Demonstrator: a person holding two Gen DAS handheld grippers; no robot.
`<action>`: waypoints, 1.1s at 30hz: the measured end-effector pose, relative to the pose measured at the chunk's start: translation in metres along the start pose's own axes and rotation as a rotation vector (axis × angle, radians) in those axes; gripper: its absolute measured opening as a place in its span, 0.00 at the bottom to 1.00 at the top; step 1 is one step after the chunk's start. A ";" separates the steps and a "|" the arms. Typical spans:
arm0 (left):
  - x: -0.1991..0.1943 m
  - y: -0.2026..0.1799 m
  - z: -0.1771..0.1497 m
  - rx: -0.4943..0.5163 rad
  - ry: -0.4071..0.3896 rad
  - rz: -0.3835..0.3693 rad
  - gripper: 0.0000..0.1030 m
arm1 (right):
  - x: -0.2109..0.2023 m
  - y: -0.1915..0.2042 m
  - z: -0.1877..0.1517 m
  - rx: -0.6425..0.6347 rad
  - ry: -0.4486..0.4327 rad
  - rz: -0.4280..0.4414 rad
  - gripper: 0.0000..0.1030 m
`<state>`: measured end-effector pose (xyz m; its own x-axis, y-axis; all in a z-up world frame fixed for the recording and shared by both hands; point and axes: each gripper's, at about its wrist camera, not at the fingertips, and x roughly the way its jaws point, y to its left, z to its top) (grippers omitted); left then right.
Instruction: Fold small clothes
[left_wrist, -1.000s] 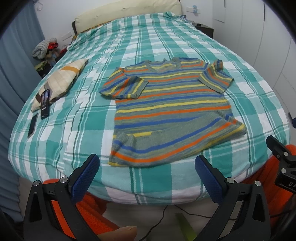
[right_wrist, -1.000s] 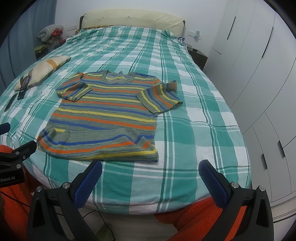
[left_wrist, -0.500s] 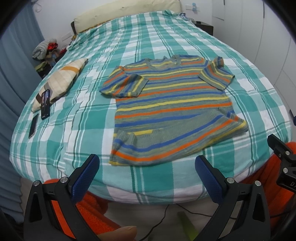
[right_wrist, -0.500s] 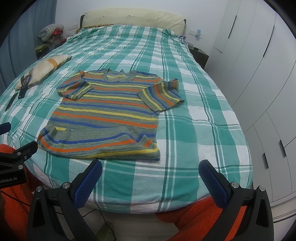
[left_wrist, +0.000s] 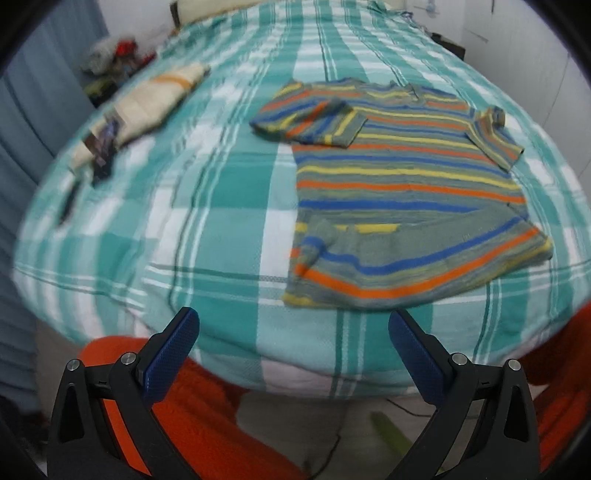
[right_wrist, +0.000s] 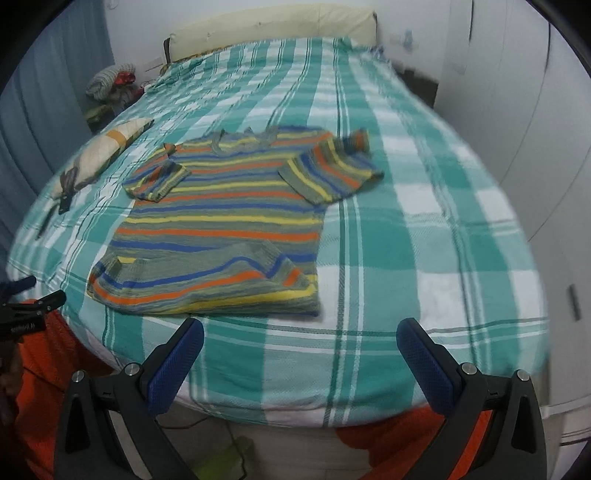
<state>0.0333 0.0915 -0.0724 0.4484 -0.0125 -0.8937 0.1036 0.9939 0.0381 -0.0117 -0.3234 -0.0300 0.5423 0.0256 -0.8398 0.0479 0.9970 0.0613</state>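
A small striped T-shirt (left_wrist: 402, 192) (right_wrist: 229, 221) in orange, blue, yellow and grey lies flat on the green plaid bed (left_wrist: 207, 206) (right_wrist: 424, 229), its hem turned up near the foot edge and both sleeves folded inward. My left gripper (left_wrist: 293, 336) hovers open over the bed's foot edge, left of the shirt's hem, with nothing between its blue pads. Just below the hem's right corner, my right gripper (right_wrist: 300, 345) hangs open and empty. The left gripper's black body (right_wrist: 29, 310) shows at the left edge of the right wrist view.
A beige cushion (left_wrist: 147, 107) (right_wrist: 107, 151) with dark flat items beside it lies on the bed's left side. A cream headboard (right_wrist: 273, 26) stands at the far end. White wardrobe doors (right_wrist: 535, 129) line the right. Orange fabric (left_wrist: 192, 413) shows below the grippers.
Both grippers have moved in closer to the bed. The left view has swung leftward, so the shirt now sits right of centre. Both stay open; the shirt has not moved.
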 end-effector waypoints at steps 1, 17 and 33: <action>0.007 0.006 0.004 -0.002 0.012 -0.063 0.99 | 0.012 -0.009 0.004 -0.017 0.022 0.041 1.00; 0.078 -0.026 0.039 0.264 0.027 -0.301 0.08 | 0.151 0.021 0.061 -0.361 0.296 0.422 0.05; 0.044 0.038 -0.032 0.230 0.185 -0.297 0.73 | 0.091 -0.041 -0.043 -0.181 0.430 0.454 0.60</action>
<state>0.0290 0.1327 -0.1244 0.2041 -0.2541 -0.9454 0.4094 0.8994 -0.1533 -0.0003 -0.3588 -0.1317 0.0898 0.4370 -0.8950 -0.2696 0.8757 0.4005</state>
